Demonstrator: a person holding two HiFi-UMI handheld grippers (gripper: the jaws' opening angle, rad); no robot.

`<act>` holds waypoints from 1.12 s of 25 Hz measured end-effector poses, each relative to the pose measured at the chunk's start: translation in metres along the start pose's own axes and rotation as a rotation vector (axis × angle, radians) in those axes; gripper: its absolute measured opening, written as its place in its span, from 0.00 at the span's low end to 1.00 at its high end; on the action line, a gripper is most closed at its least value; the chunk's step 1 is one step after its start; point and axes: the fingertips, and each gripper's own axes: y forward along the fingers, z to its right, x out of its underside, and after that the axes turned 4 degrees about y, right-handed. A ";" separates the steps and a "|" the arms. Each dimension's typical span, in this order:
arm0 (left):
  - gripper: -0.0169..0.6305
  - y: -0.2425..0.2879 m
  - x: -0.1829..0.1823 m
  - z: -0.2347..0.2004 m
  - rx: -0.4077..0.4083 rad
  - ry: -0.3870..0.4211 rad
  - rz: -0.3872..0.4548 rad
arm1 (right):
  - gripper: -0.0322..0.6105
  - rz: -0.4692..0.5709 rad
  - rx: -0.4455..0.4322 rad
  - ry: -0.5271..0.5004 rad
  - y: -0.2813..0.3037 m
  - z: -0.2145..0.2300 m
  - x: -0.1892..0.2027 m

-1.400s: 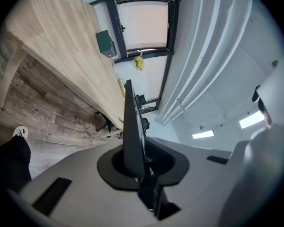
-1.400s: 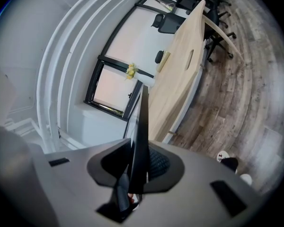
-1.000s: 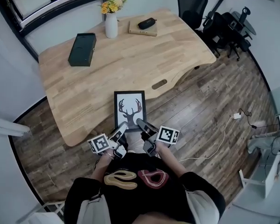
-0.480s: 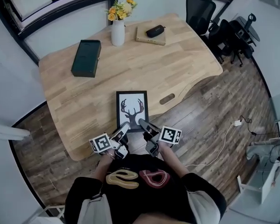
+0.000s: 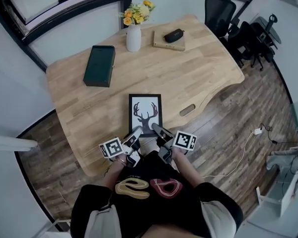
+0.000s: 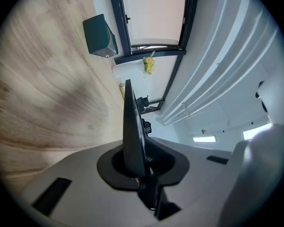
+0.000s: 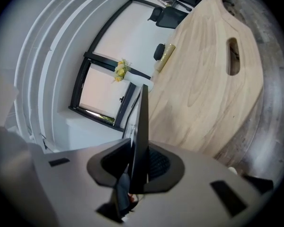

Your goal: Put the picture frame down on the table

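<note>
In the head view, the left hand-held gripper [image 5: 137,131] and the right hand-held gripper [image 5: 155,128] are both gripping the near short edge of the picture frame [image 5: 145,113], one at each corner, jaws nearly together. The black frame, showing a deer-head print, is lying flat over the near edge of the wooden counter [image 5: 198,73], face up; whether it is touching the wood cannot be told from here. Farther back on the counter, a dark green box [image 5: 100,66], a white vase [image 5: 133,37] of yellow flowers and a book [image 5: 169,41] with a black case [image 5: 174,34] on it are sitting well apart from the frame. Office chairs [image 5: 219,6] and a white cable [image 5: 238,152] on the plank floor [image 5: 223,123] are showing only here.

In the left gripper view, the jaws of the left hand-held gripper [image 6: 137,167] are pressing on the frame [image 6: 130,126], seen edge-on as a thin dark blade. A shadow on the counter [image 6: 42,93] is running beside it, and the green box [image 6: 99,34] is appearing beyond.

In the right gripper view, the right hand-held gripper [image 7: 135,174] is likewise clamping the frame's edge [image 7: 142,136] between narrowly parted jaws. This view alone is showing the slot [image 7: 233,56] cut into the counter [image 7: 203,93] from close by.
</note>
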 end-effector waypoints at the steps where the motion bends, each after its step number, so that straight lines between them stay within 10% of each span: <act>1: 0.11 0.001 -0.002 0.000 -0.001 0.000 -0.001 | 0.18 0.001 0.011 0.010 0.001 0.001 -0.001; 28: 0.13 0.078 -0.071 0.006 -0.062 0.016 0.090 | 0.17 -0.027 -0.048 0.036 0.046 -0.010 -0.101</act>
